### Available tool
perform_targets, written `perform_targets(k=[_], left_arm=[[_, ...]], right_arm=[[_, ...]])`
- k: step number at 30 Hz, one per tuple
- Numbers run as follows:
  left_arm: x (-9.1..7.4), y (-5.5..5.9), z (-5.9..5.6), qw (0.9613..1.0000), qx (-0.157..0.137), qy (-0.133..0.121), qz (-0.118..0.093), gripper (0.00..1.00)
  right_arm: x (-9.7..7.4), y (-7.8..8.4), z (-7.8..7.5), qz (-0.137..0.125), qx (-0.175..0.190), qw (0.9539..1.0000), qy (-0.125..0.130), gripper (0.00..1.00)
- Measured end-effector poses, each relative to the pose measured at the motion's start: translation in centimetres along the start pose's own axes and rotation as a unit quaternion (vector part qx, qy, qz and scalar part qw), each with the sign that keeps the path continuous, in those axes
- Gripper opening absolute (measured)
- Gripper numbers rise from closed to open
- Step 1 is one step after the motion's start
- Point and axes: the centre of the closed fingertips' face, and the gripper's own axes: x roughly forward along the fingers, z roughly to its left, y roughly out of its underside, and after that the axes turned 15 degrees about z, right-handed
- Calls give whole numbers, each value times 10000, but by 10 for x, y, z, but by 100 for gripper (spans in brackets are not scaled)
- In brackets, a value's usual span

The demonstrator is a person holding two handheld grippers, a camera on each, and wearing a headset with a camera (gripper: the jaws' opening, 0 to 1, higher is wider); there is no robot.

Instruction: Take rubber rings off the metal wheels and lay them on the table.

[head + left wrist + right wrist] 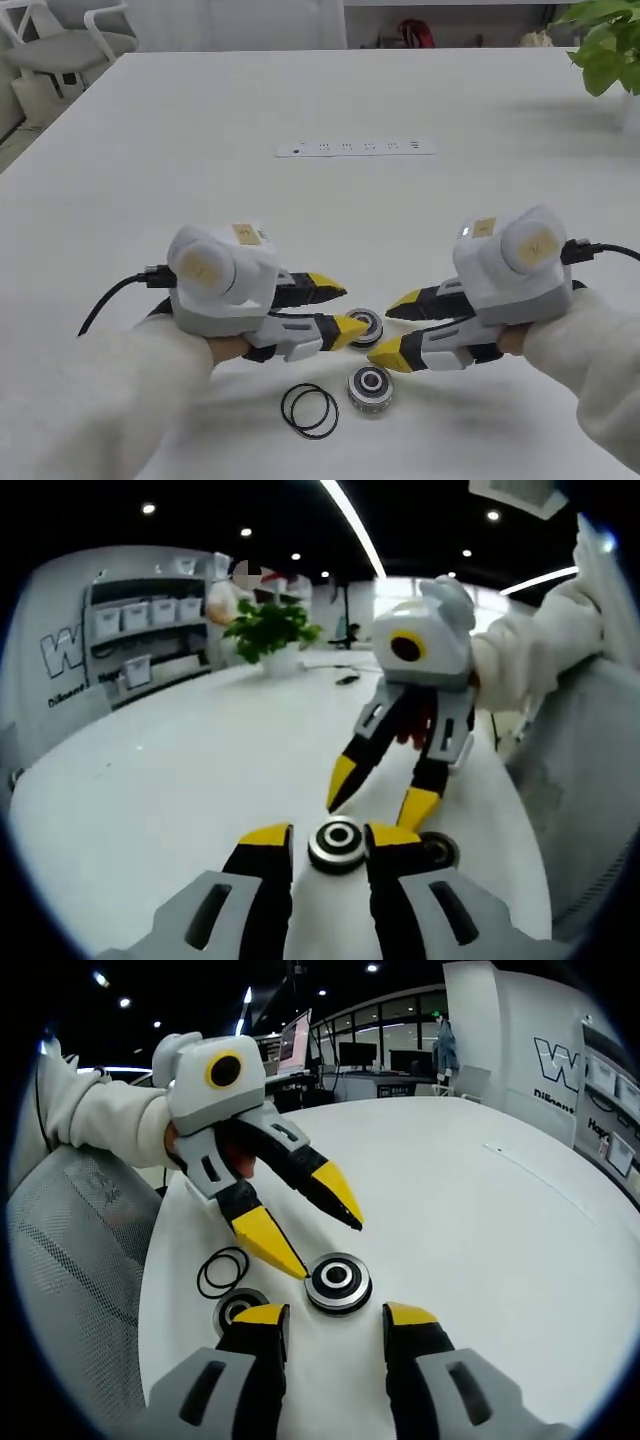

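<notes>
Two metal wheels lie on the white table [200, 150]. One wheel [365, 325] with a black rubber ring sits between the two grippers; the other wheel [370, 388] lies nearer me. Two loose black rubber rings [310, 410] lie overlapping beside it. My left gripper [346, 309] is open, its yellow tips either side of the far wheel [337, 842], the lower tip at its rim. My right gripper [391, 328] is open too, facing the same wheel [338, 1283] from the other side. The near wheel [237, 1308] is partly hidden behind my right gripper's left jaw.
A white power strip [355, 148] lies flat at mid-table. A potted plant [605, 45] stands at the far right corner and a chair [60, 45] beyond the far left edge. Cables trail from both grippers.
</notes>
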Motion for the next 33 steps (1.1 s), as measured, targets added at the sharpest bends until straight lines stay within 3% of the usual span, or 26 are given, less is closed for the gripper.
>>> perform_targets(k=[4, 8, 13, 19, 33], left_arm=[[4, -2, -3, 10000, -54, 30, -15, 25], [10, 0, -7, 9999, 14, -20, 105, 23], [10, 0, -7, 10000, -17, -30, 94, 19], [12, 7, -6, 9997, -28, -74, 219, 18], [11, 9, -5, 9996, -223, -17, 165, 14]], right_arm=[[-1, -3, -1, -95, 74, 9999, -10, 33], [-1, -5, 0, -144, 160, 9998, -23, 32], [3, -4, 4, -93, 144, 9998, -71, 30], [2, -5, 4, -113, 193, 9997, -80, 30], [1, -6, 2, -152, 129, 9998, -33, 20]])
